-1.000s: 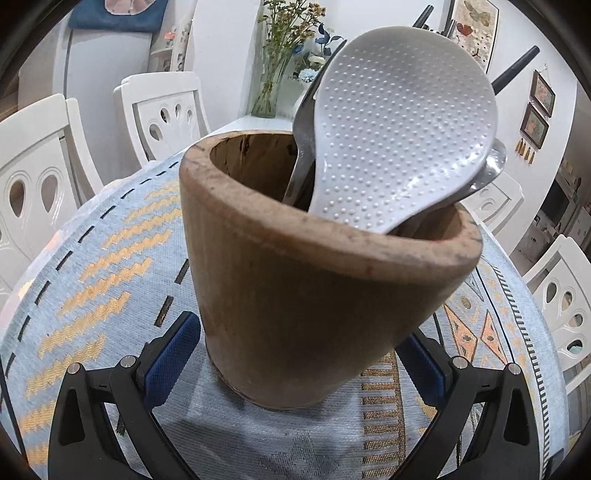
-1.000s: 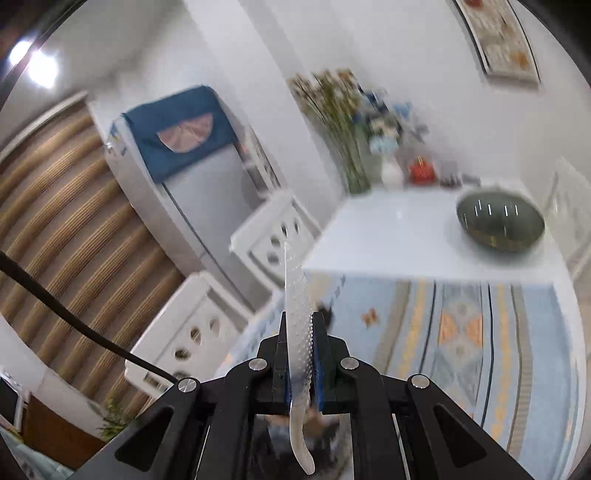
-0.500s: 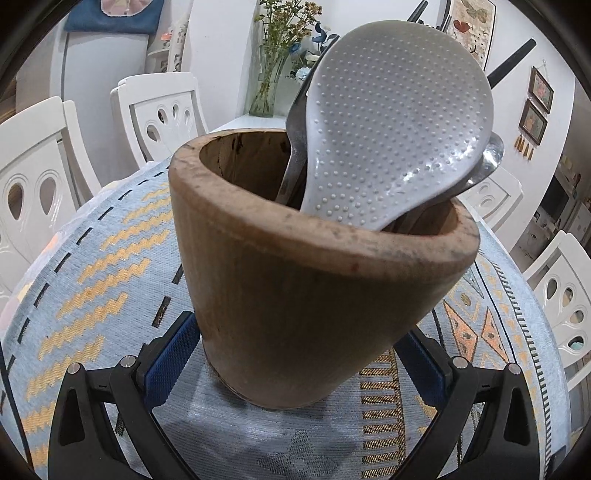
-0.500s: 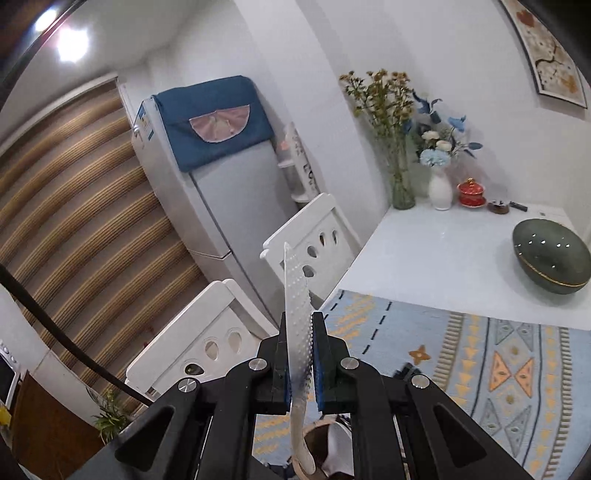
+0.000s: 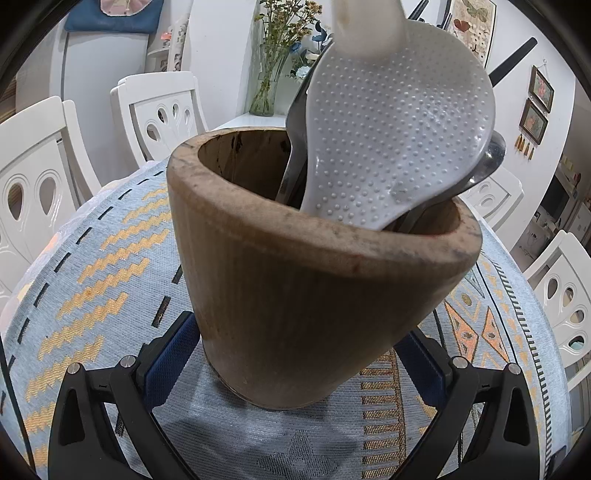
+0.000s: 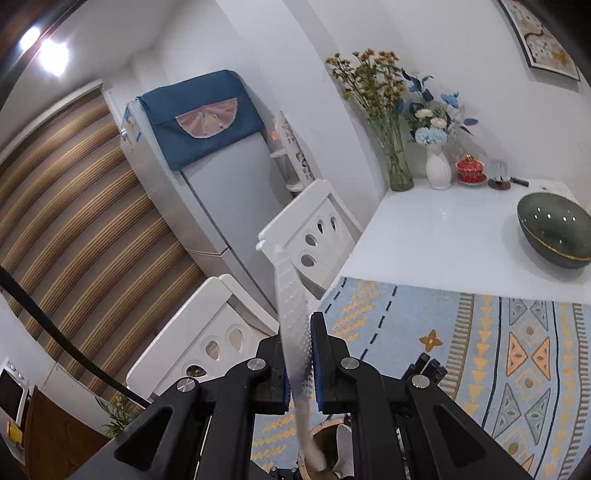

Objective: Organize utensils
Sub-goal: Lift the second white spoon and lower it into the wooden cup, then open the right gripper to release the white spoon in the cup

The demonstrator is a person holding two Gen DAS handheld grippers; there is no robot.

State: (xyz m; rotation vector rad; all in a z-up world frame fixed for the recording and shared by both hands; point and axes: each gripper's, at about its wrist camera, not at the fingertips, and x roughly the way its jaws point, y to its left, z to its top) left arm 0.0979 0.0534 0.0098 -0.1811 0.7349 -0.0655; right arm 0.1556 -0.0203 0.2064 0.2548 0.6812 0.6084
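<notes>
On the left, the left gripper (image 5: pixel 295 369) has its fingers (image 5: pixel 171 350) spread wide around the base of the wooden holder (image 5: pixel 314 295), one blue pad on each side; they look pressed to the wood, steadying it on the patterned cloth of the table (image 5: pixel 92 266), though the contact itself is partly hidden. The holder already carries a white dotted rice paddle (image 5: pixel 399 140) standing head-up, with metal utensils (image 5: pixel 484 162) and dark handles behind it, so much of the sorting seems done. A pale handle end (image 5: pixel 365 26) enters from the top of this view, just above the paddle. To the right, the right gripper (image 6: pixel 299 362) has its fingers (image 6: pixel 317 347) nearly closed on a second white dotted paddle (image 6: pixel 291 306), held edge-on between the blue pads, its head pointing away and its handle hanging down toward the holder's mouth (image 6: pixel 325 443) below. What is left, by my reading, is to lower this paddle's handle into the free space inside the holder and let go; whether more utensils wait elsewhere cannot be told, as only a green bowl (image 6: pixel 554 232) shows on the far white table.
</notes>
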